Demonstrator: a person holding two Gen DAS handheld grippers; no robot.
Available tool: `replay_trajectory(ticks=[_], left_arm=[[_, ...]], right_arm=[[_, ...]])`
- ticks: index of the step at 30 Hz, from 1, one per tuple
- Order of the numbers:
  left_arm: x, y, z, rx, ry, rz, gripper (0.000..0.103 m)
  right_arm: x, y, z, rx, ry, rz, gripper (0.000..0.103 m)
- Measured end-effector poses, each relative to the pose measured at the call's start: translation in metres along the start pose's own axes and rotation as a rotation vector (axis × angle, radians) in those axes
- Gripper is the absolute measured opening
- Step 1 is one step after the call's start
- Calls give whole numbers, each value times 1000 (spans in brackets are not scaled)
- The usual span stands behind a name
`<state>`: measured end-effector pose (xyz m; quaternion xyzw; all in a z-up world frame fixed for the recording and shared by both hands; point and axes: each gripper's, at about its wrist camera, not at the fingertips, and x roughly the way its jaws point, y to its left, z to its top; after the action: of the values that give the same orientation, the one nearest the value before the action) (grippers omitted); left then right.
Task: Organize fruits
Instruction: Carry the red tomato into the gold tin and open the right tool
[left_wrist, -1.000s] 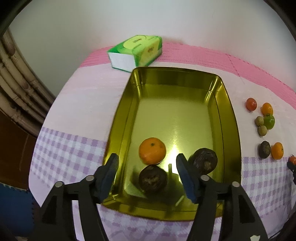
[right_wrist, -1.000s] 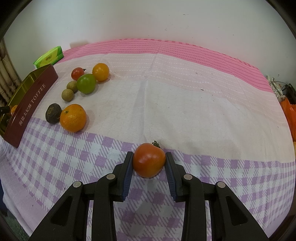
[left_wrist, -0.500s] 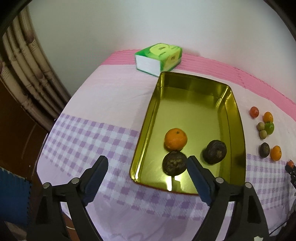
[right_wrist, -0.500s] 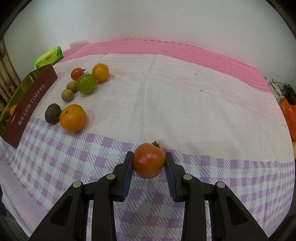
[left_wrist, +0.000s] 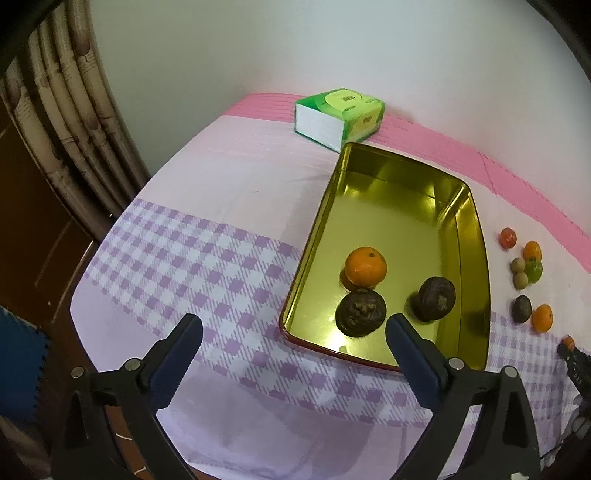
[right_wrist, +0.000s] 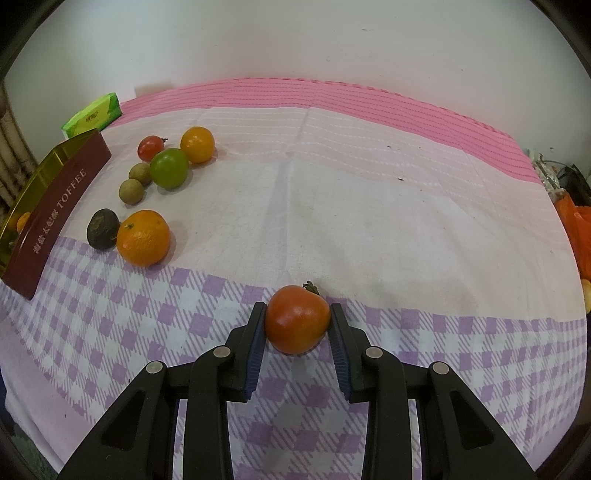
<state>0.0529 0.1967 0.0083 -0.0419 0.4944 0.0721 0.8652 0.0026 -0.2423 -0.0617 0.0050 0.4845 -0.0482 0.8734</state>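
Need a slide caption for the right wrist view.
Right gripper shut on a tomato, checked cloth below.

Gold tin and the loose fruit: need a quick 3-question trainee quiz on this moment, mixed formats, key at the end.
1. True or false: the left gripper is closed on a fruit.
2. How many fruits lie inside the gold tin?
3. What does the right gripper hold? A) the green fruit B) the red tomato C) the tissue pack

Key
1. False: it is open and holds nothing.
2. Three: one orange and two dark fruits.
3. B.
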Motion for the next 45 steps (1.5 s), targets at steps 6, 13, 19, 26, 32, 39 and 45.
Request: replay_trajectory(ticks=[6,13,19,26,32,39,45], left_arm=[[2,7,1,-46,13,-16,100],[1,18,2,-100,5,8,100],[0,35,5,-180,-6,48,100],[0,52,6,-249,-16,98,100],[0,51,6,-244,-14,105,100],[0,52,7,-239,-20,116,100],[2,50,7,-232,-11,114,100]], right_arm=[[-5,8,4,-4,-5,-2,34],[-30,49,27,-90,-59,63,34],[-45,117,48,-201,-91,190,34],[-51,199,58,-324,-87,316,34],[-49,253,64,-419,-81,373,34],[-33,288,65,-482,-51,379,34],[-20,297,62,-498,-13,372,34]])
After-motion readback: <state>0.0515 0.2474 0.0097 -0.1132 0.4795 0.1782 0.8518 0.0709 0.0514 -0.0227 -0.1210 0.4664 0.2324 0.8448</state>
